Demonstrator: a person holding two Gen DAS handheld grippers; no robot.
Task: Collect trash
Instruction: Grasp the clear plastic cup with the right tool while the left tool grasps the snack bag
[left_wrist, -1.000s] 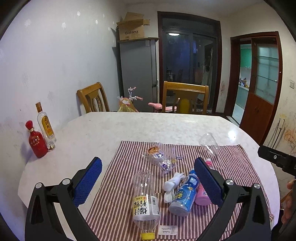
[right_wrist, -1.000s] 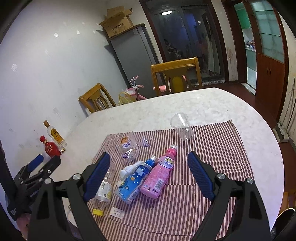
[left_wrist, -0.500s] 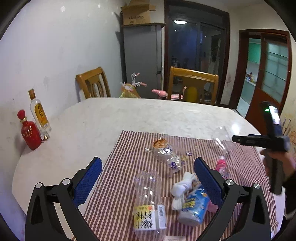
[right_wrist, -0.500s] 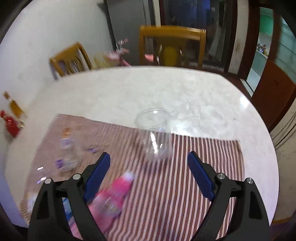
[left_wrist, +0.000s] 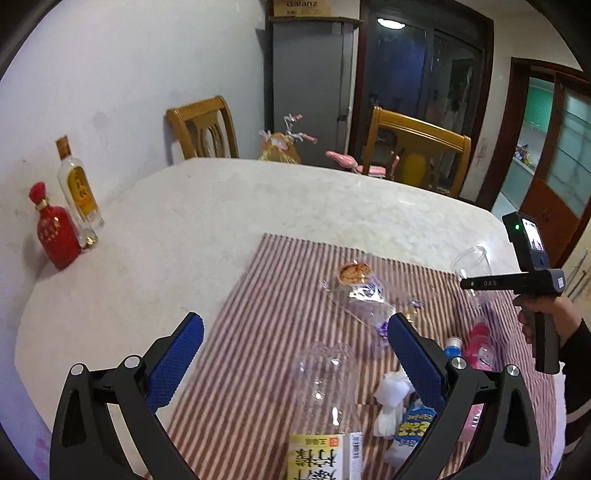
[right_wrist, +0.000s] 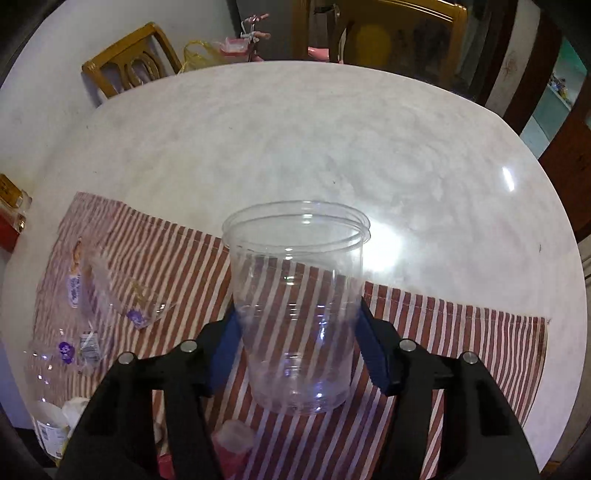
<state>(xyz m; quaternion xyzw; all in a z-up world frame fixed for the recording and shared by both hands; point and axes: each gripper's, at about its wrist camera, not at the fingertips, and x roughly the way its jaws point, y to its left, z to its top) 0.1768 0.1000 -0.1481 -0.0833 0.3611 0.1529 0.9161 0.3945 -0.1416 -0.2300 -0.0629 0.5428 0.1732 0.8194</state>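
Trash lies scattered on a striped cloth (left_wrist: 280, 295) spread over the marble table (left_wrist: 221, 206). The clear plastic cup (right_wrist: 295, 306) sits between the blue pads of the right gripper (right_wrist: 297, 339), whose jaws have just been closing and now press its sides. The left gripper (left_wrist: 295, 354) hangs wide apart with nothing between its pads, above a clear bottle with a yellow label (left_wrist: 325, 406). Beside that bottle lie a crumpled tissue (left_wrist: 389, 402), a blue bottle (left_wrist: 413, 424), a pink bottle (left_wrist: 480, 343) and a clear wrapper (left_wrist: 364, 295).
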